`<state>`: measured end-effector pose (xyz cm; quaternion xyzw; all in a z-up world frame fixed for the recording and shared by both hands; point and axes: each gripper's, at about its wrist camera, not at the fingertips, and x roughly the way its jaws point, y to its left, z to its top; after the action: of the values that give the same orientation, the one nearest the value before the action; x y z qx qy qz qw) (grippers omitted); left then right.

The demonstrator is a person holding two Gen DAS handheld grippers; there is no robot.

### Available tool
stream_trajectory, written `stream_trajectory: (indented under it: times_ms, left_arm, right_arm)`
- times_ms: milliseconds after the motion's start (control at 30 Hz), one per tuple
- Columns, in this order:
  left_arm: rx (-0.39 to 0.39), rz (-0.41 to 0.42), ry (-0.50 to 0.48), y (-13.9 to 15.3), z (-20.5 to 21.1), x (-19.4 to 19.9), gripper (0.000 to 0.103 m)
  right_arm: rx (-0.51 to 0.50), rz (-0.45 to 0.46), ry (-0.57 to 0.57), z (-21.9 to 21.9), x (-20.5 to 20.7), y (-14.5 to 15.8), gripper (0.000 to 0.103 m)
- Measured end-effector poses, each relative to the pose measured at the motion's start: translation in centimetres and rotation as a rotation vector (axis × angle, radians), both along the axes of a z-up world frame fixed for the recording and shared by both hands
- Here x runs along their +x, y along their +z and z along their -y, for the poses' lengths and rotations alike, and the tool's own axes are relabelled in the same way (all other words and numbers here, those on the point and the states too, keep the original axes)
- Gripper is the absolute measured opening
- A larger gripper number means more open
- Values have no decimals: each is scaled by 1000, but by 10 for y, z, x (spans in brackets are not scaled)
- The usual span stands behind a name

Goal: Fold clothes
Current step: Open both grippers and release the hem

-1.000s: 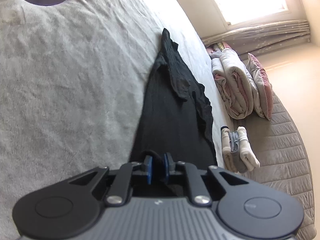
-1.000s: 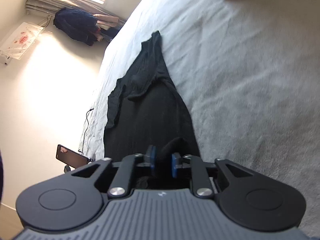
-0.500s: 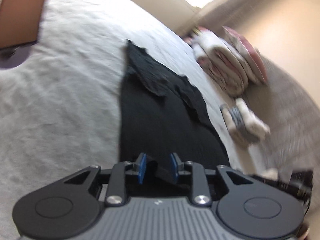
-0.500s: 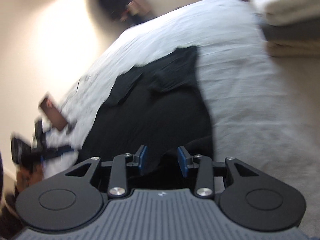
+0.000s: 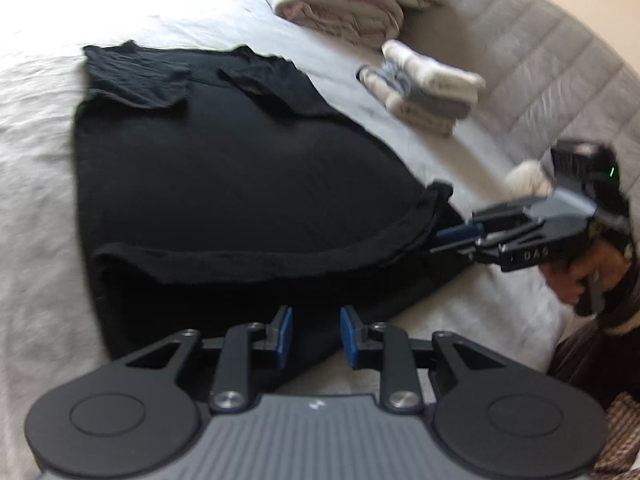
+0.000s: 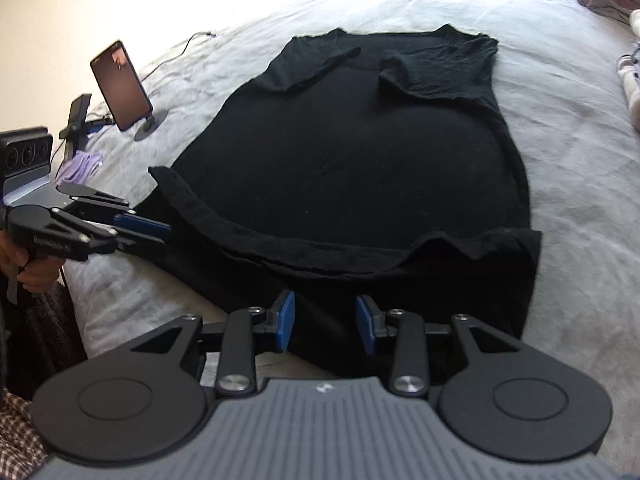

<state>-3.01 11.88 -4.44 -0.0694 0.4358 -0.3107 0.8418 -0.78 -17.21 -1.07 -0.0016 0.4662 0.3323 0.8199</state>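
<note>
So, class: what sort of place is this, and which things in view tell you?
Most likely a bedroom: a black shirt lies on a pale bedspread, with a quilted headboard and folded bedding beyond.

Both wrist cameras sit low and close at the near edge of the bed (image 5: 36, 208), facing across it toward the far edge. Each view shares the black shirt (image 5: 224, 176) and shows the opposite device: right gripper (image 5: 456, 236) at the left view's right edge, left gripper (image 6: 148, 232) at the right view's left edge.
</note>
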Motion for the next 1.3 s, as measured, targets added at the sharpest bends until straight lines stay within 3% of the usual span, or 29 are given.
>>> stream_trajectory:
  times_ms: [267, 367, 567, 733, 867, 1000, 1100, 1300]
  left_arm:
    - [-49, -14, 28, -3, 17, 20, 26]
    - [-74, -13, 120, -3, 17, 29, 28]
    - [-106, 34, 391, 6, -10, 39, 32]
    - [-113, 79, 484, 19, -43, 32, 38]
    - [-54, 62, 495, 28, -63, 29, 47]
    - [53, 7, 439, 39, -66, 41, 49]
    - [134, 54, 400, 40, -61, 43, 49]
    - [146, 87, 376, 23, -59, 35, 47]
  right_arm:
    - [19, 31, 3, -20, 17, -4, 39]
    - [9, 97, -19, -25, 24, -5, 39]
    - [79, 145, -197, 4, 44, 2, 39]
    - [99, 170, -245, 37, 41, 15, 42]
    - [87, 180, -191, 43, 35, 19, 46]
    - [15, 218, -49, 20, 29, 19, 52]
    - [-83, 275, 66, -1, 24, 17, 54]
    - [-190, 323, 169, -14, 27, 9, 54]
